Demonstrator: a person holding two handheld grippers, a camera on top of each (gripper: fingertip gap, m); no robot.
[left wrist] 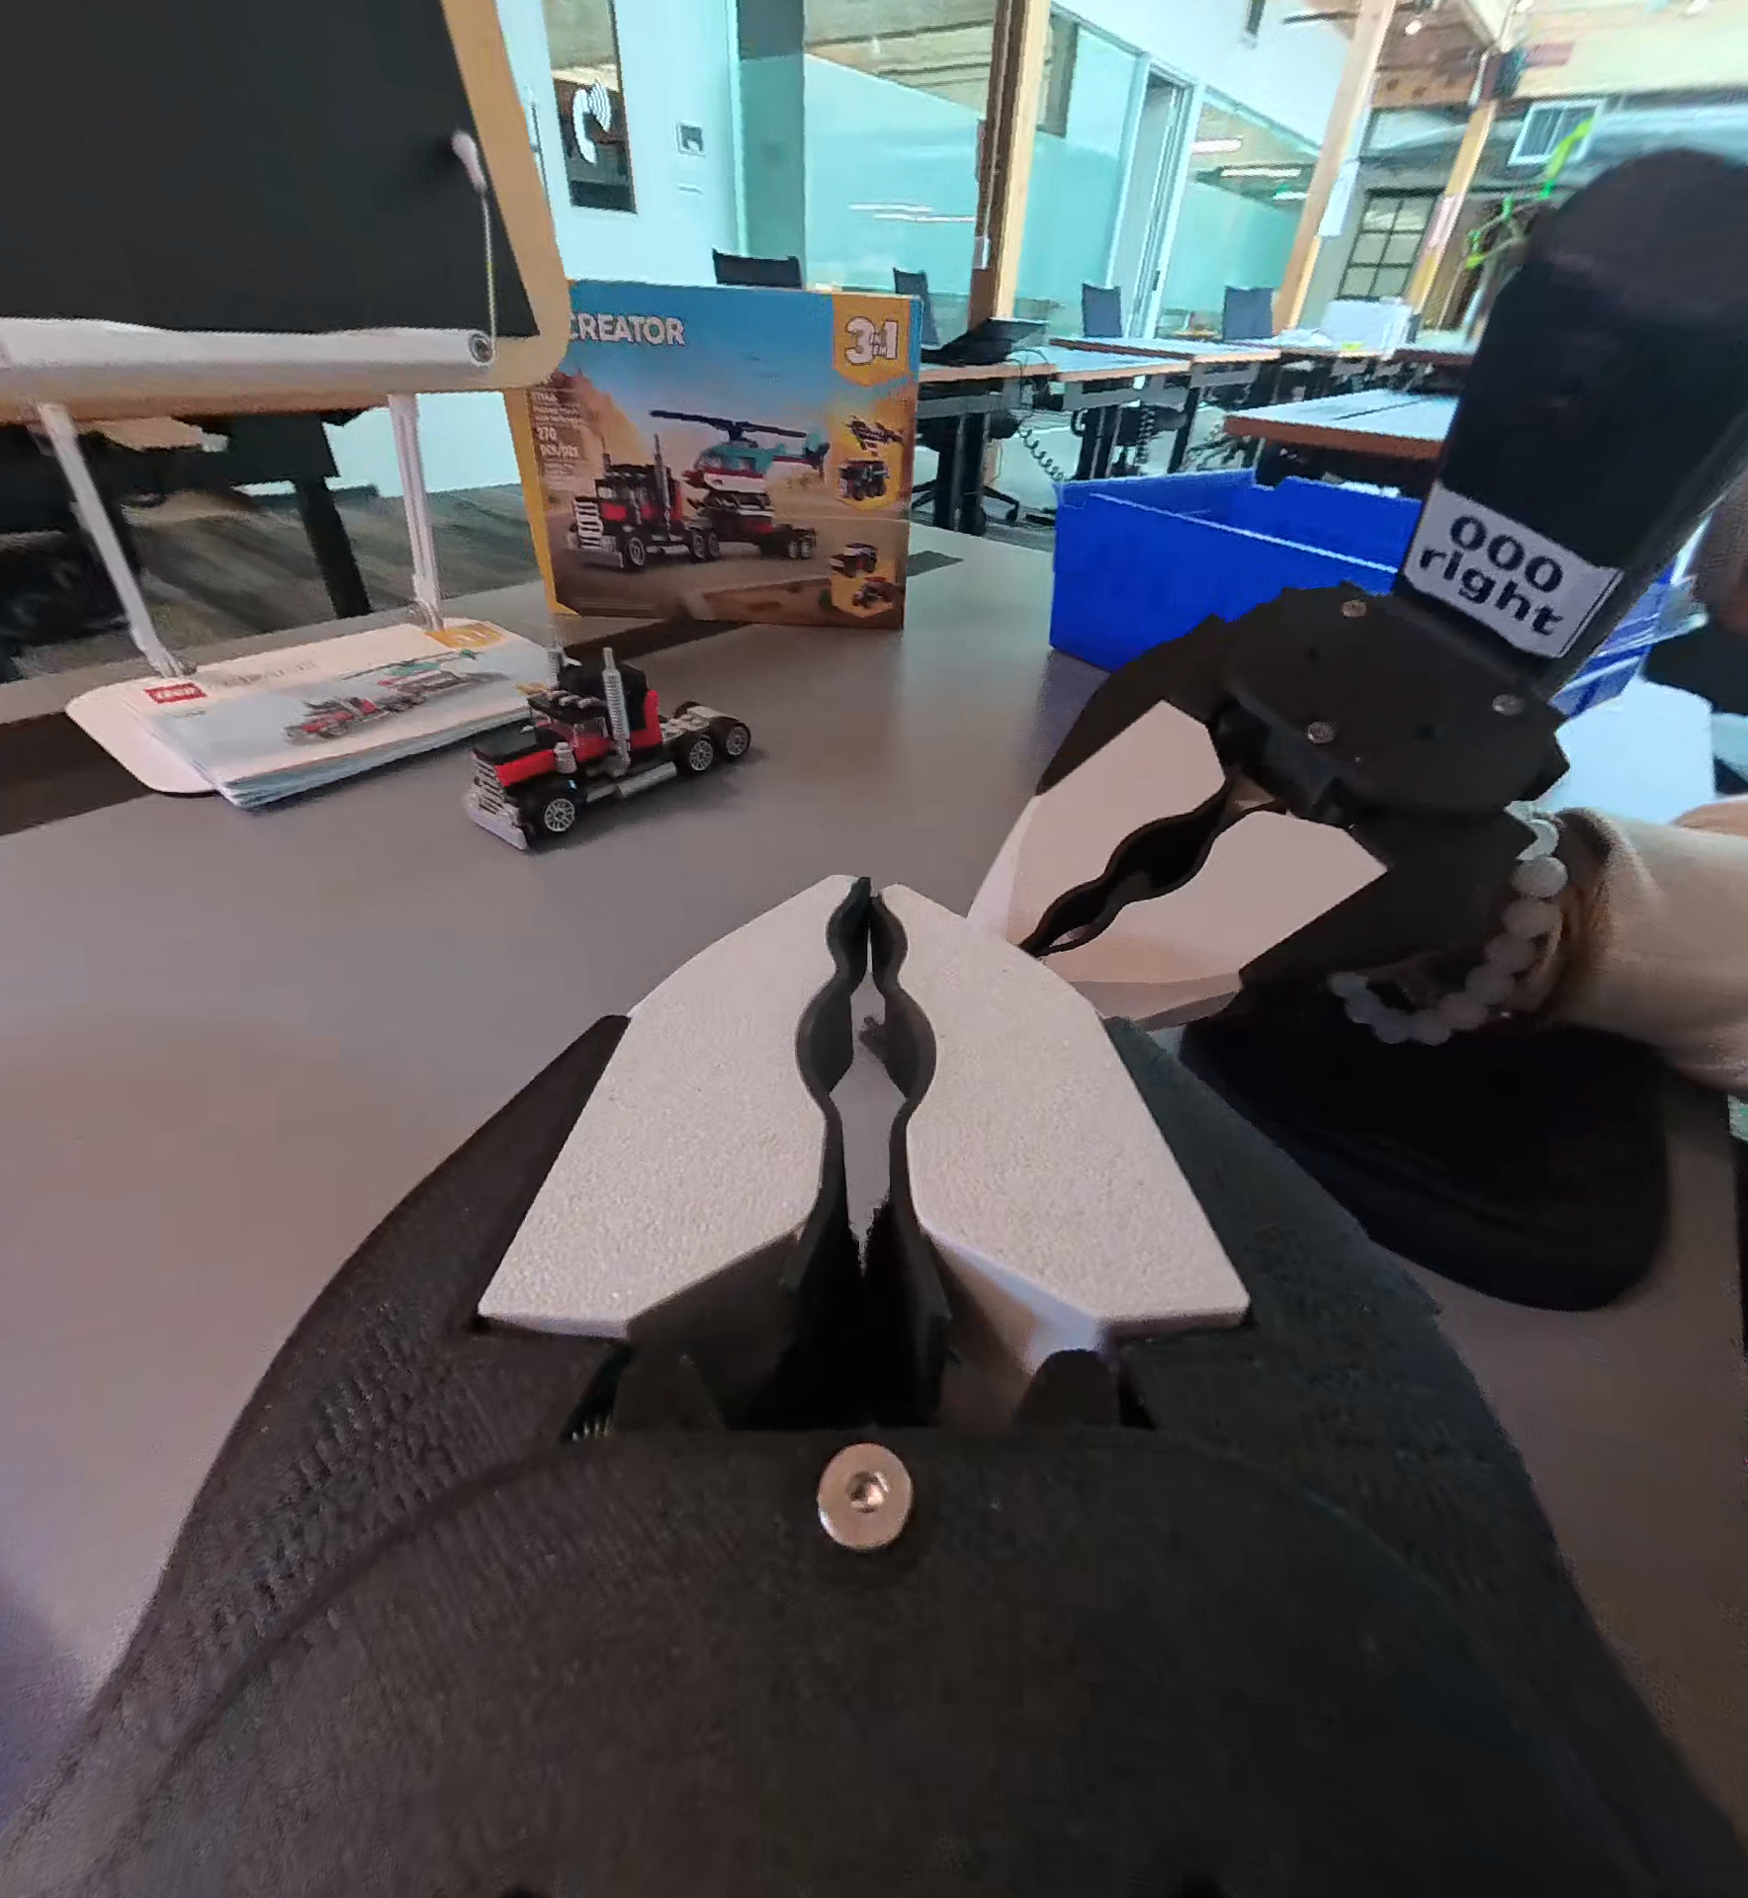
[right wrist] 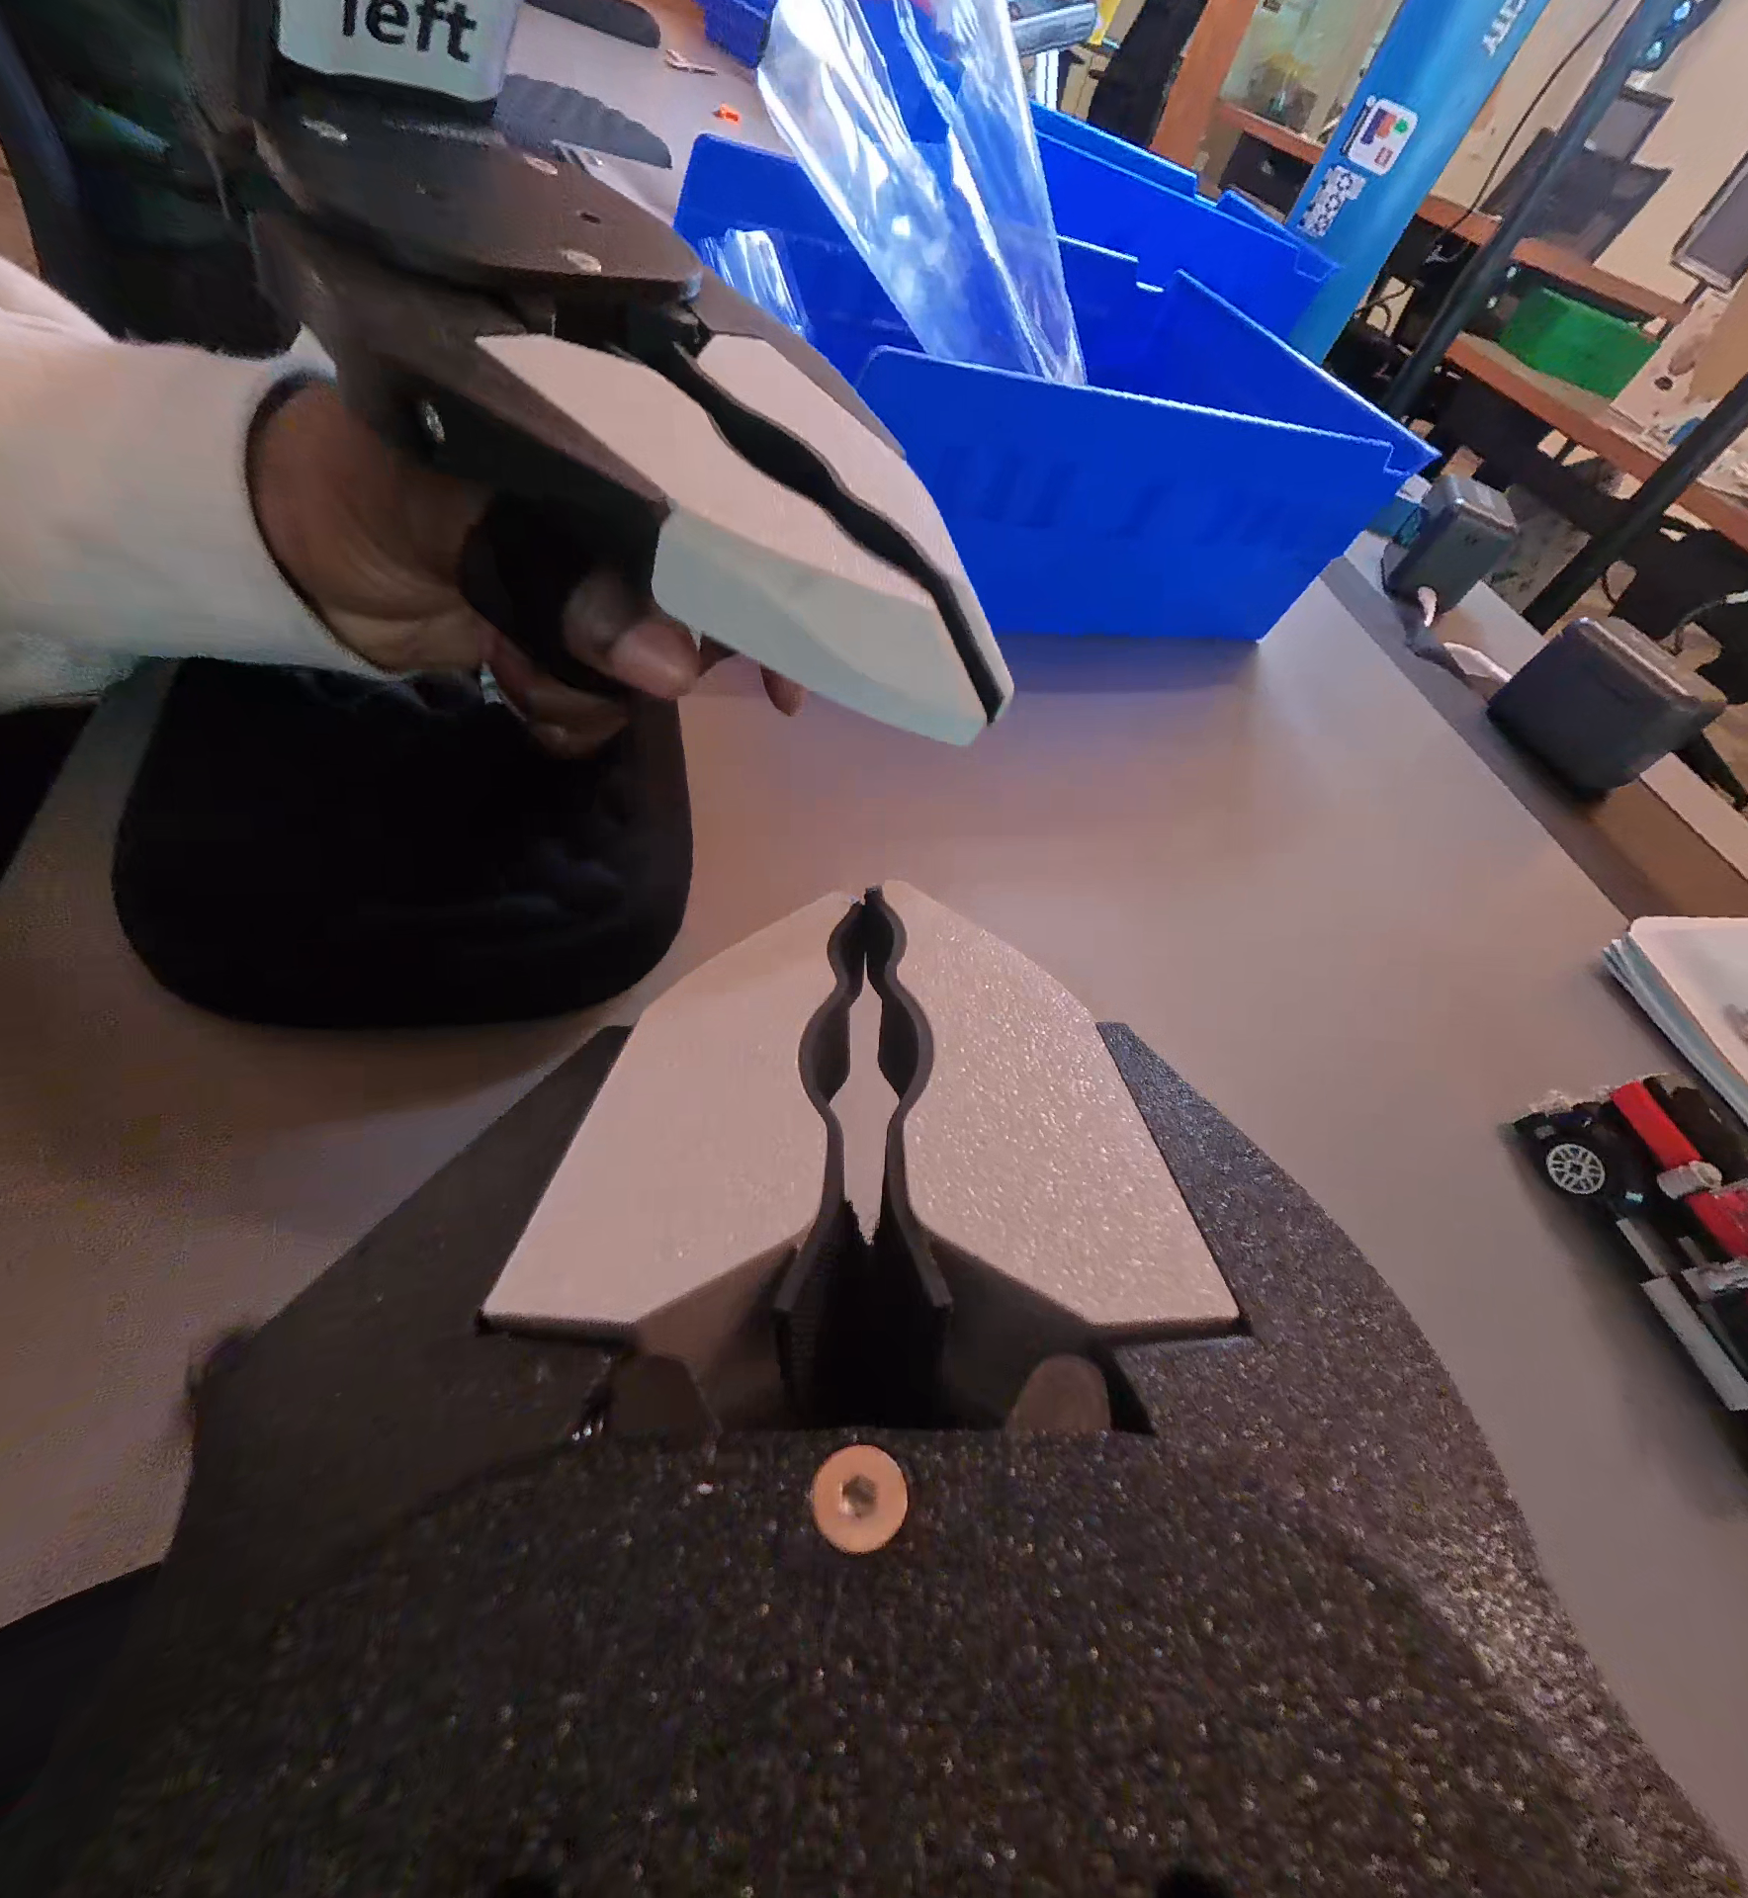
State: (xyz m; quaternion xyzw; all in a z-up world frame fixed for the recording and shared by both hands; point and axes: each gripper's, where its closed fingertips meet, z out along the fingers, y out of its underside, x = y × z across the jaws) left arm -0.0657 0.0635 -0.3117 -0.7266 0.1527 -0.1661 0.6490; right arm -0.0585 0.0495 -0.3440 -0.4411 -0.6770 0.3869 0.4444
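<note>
L gripper [left wrist: 868,891]: pads closed tip to tip, nothing between them, hovering over grey table [left wrist: 233,1027]. R gripper [right wrist: 872,896]: likewise closed and bare, just beside L gripper's tips. Black-and-red toy brick truck [left wrist: 603,750] stands ahead-left of L gripper, well apart, beside instruction booklet [left wrist: 336,709]; set box [left wrist: 726,452] upright behind; blue bin [right wrist: 1137,503] nr R gripper; black pouch [right wrist: 397,852] under the hands

Hand-held gripper [left wrist: 868,904]: rough grainy black plastic w/ matt white pads. Bench [left wrist: 233,976]: smooth matt grey. Bin [right wrist: 1137,514]: glossy blue plastic. Booklet [left wrist: 336,709]: paper.
</note>
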